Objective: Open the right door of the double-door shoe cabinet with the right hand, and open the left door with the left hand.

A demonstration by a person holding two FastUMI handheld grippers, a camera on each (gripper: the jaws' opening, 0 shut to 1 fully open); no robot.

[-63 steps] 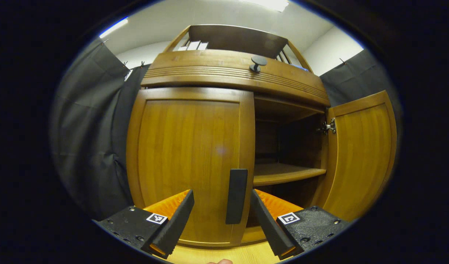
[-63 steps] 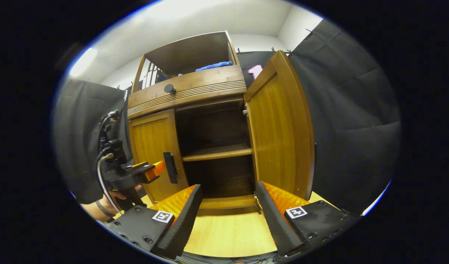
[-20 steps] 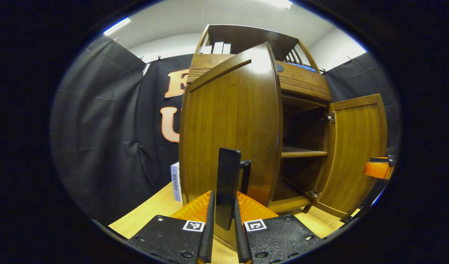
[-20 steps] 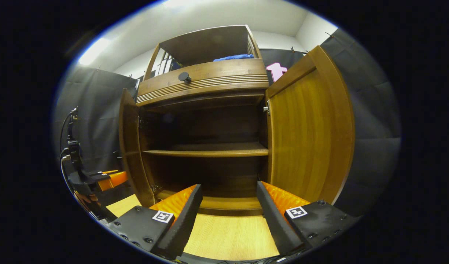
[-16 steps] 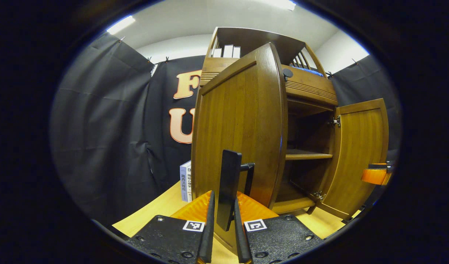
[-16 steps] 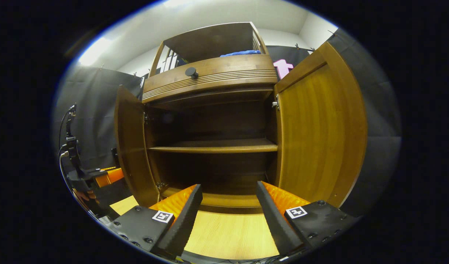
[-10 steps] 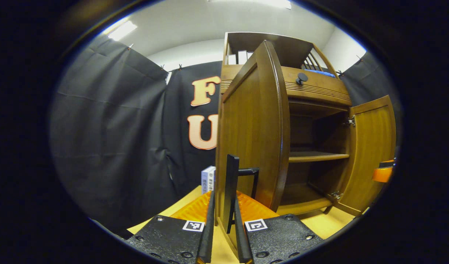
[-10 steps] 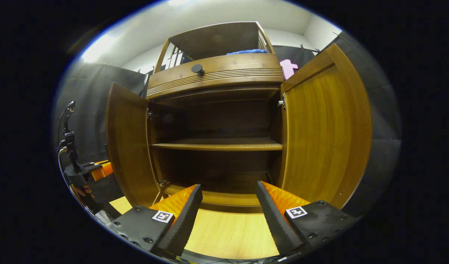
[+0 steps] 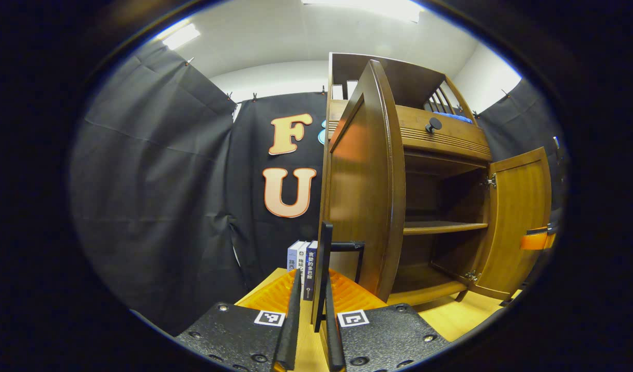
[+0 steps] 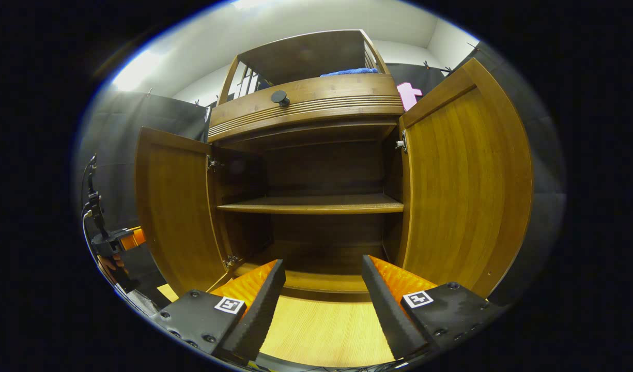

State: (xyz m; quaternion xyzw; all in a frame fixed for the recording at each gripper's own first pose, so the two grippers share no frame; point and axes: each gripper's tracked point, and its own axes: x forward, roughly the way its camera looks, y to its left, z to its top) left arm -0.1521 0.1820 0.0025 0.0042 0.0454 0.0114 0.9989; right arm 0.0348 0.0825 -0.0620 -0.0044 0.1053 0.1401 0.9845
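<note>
The left gripper point(image 9: 310, 330) had its two fingers pinched onto the dark upright handle point(image 9: 324, 268) of the left door point(image 9: 360, 191), one finger on each face of the bar. That door stood swung wide out from the shoe cabinet point(image 9: 440, 139), seen nearly edge-on in the left gripper view. Just past it, a few books point(image 9: 302, 263) stood upright on the wooden table point(image 9: 450, 320) against the black cloth.

The right gripper point(image 10: 321, 305) hung with its fingers spread apart and nothing between them, held back from the cabinet's open front above the table point(image 10: 321, 330). The right door point(image 10: 466, 191) stood wide open, well clear of those fingers. Between the two doors lay a single shelf point(image 10: 311, 205). Above ran a drawer front with a round dark knob point(image 10: 280, 97), and something blue point(image 10: 352, 72) lay on the top tier.
</note>
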